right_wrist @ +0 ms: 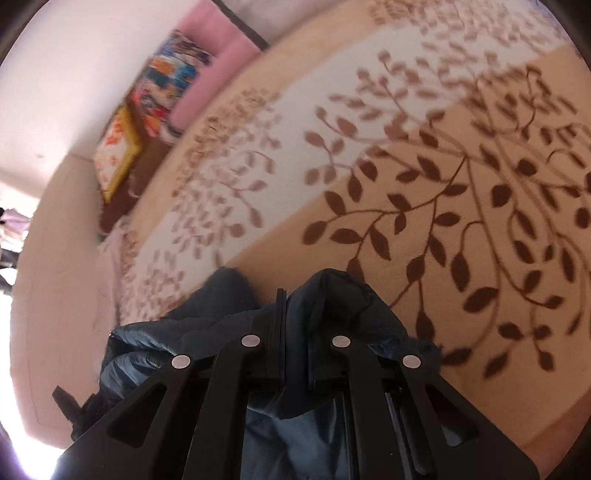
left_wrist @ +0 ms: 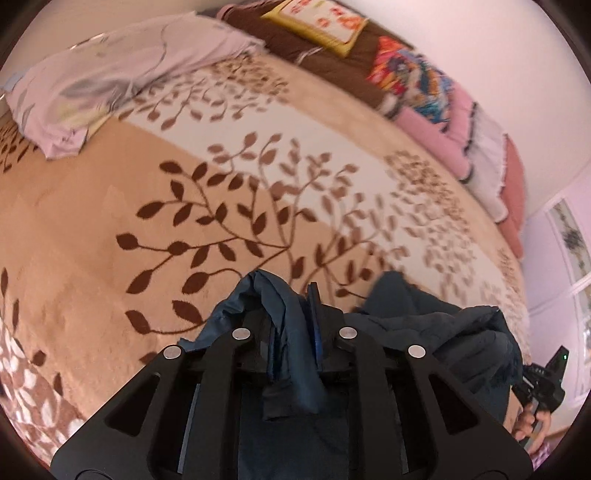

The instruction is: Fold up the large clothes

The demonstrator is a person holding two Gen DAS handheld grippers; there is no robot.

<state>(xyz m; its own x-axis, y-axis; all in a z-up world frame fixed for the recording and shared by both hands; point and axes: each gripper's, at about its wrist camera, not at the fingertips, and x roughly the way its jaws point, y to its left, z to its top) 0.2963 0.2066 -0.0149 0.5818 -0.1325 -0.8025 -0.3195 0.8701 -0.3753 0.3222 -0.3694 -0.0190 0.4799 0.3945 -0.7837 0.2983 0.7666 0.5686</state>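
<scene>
Beige carpet point(left_wrist: 92, 229) with brown leaf sprays covers the floor under both of our grippers, crossed by a cream band.

Item, left gripper point(left_wrist: 295, 314): jaws nearly together, pinching a fold of the dark blue garment point(left_wrist: 284, 332). The cloth bunches up between the fingers and hangs down behind them.

Item, right gripper point(right_wrist: 291, 314): jaws close together, pinching another bunch of the same garment point(right_wrist: 332, 295), which spreads left and below the fingers in that view.

Seen in the left wrist view only: a pale lilac sheet point(left_wrist: 110, 74) crumpled on the carpet at the far left, well apart from the garment; our right hand point(left_wrist: 532, 421) at the lower right edge, wrapped around the black body of its gripper, with a small green light on it; a white-framed panel point(left_wrist: 569, 240) on the right wall.

Seen in the right wrist view only: a bright, washed-out opening at the left edge, and a black strap point(right_wrist: 70, 410) beside the garment.

Seen in both: a row of cushions along the white wall. It holds a yellow-edged cushion point(left_wrist: 317, 26) on a brown base, a many-coloured one point(left_wrist: 410, 81), then pink ones point(left_wrist: 439, 136).

Writing: none that we can read; both views are blurred.
</scene>
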